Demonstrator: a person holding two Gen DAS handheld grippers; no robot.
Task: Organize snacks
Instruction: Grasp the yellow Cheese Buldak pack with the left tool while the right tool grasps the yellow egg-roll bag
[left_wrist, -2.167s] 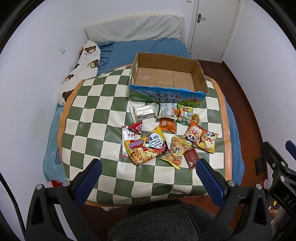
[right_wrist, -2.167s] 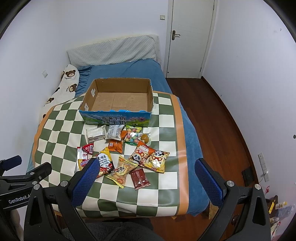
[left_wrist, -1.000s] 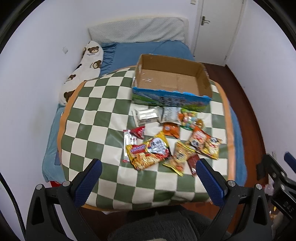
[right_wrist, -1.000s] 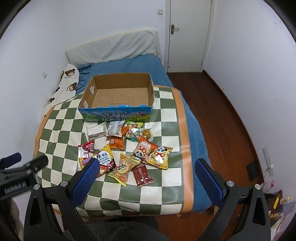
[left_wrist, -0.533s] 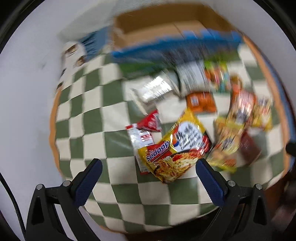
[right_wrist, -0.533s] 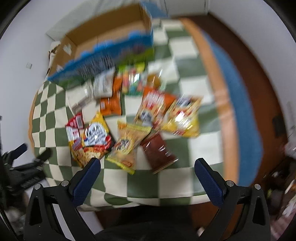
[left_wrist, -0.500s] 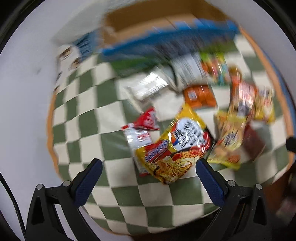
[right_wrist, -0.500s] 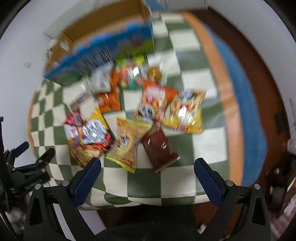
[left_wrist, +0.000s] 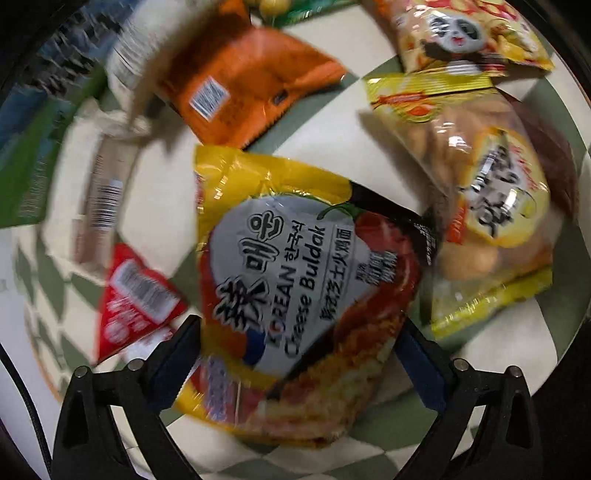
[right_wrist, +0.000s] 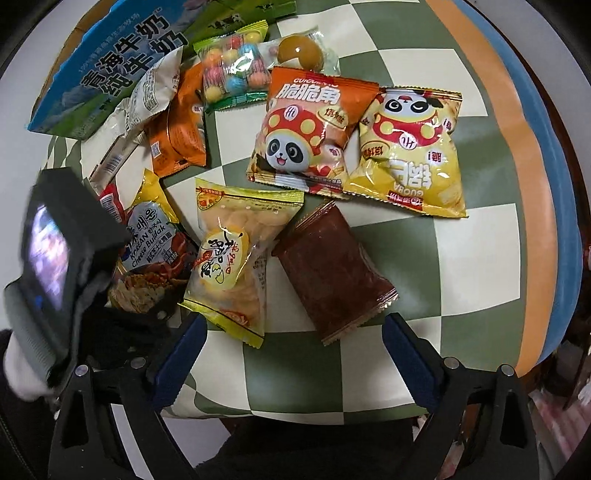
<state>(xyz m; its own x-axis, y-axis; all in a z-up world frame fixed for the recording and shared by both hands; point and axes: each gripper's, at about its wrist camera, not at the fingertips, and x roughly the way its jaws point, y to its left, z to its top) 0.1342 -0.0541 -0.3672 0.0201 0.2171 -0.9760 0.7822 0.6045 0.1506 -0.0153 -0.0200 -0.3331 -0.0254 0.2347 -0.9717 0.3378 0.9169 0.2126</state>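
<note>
A yellow Korean noodle packet (left_wrist: 295, 280) lies flat between the fingers of my left gripper (left_wrist: 295, 354). Its jaws are closing and the pads stand at the packet's side edges without visibly pressing. My right gripper (right_wrist: 293, 343) hangs low over the checked cloth (right_wrist: 480, 258) with its jaws closing too. The lower ends of a yellow egg-snack bag (right_wrist: 232, 258) and a dark brown packet (right_wrist: 332, 273) lie between its fingers, untouched. The noodle packet (right_wrist: 151, 243) shows at the left, partly hidden by the left tool's housing (right_wrist: 55, 266).
Two panda snack bags (right_wrist: 306, 136) (right_wrist: 410, 147), a candy bag (right_wrist: 232, 70) and an orange packet (right_wrist: 177, 133) lie further back. The blue-green milk carton box (right_wrist: 110, 66) stands behind them. A red sachet (left_wrist: 133, 302) lies left of the noodles. The cloth's orange border (right_wrist: 517, 147) marks the right edge.
Both grippers have dropped from high above the bed to just over the snacks. The left view has rolled, and the noodle packet now lies between the left fingers.
</note>
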